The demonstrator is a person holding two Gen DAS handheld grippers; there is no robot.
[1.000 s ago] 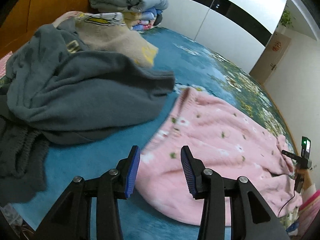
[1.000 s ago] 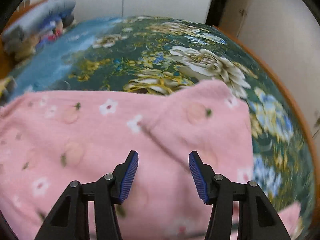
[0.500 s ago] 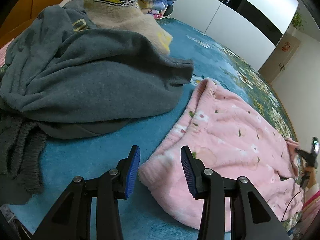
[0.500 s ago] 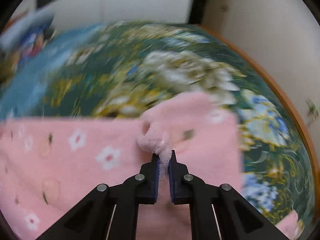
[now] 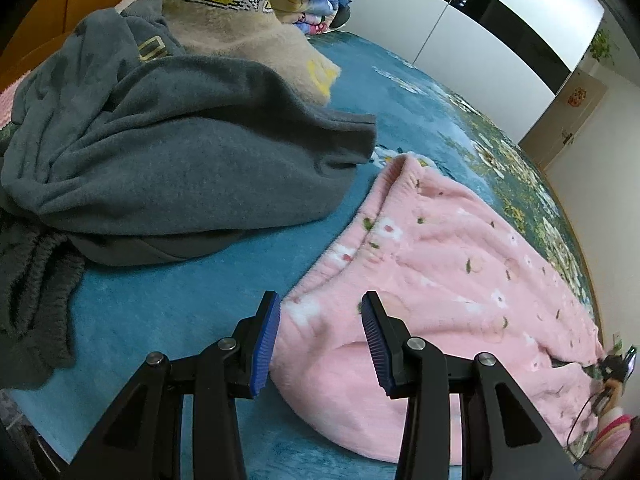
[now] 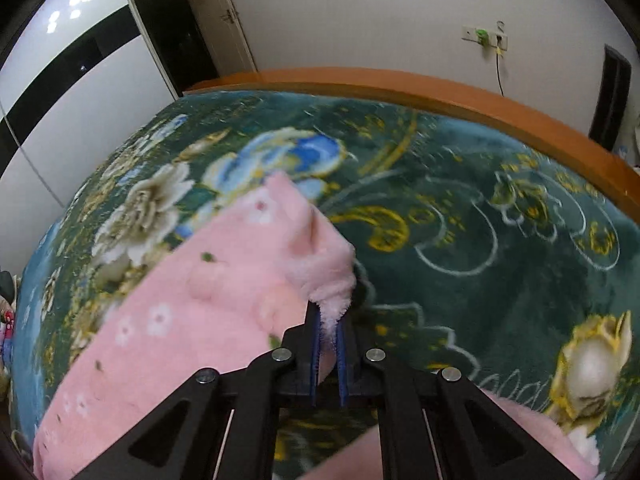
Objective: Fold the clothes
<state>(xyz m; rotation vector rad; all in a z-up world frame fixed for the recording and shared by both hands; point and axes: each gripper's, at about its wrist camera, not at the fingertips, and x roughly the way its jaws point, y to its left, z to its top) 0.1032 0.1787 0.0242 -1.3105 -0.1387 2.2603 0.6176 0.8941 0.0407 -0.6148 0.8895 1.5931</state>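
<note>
Moved: right gripper, fingers now pinching pink garment hem, lifted over bed. Left gripper: fingers spread, straddling waistband edge. Grey clothes beside; clear blanket beyond.

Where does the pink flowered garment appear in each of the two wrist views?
Left wrist view: pink flowered garment lies lower right, its near edge between the left gripper's open jaws.
Right wrist view: it fills the lower left, one corner pinched in the right gripper.
Shared landmark: the floral blanket.
</note>
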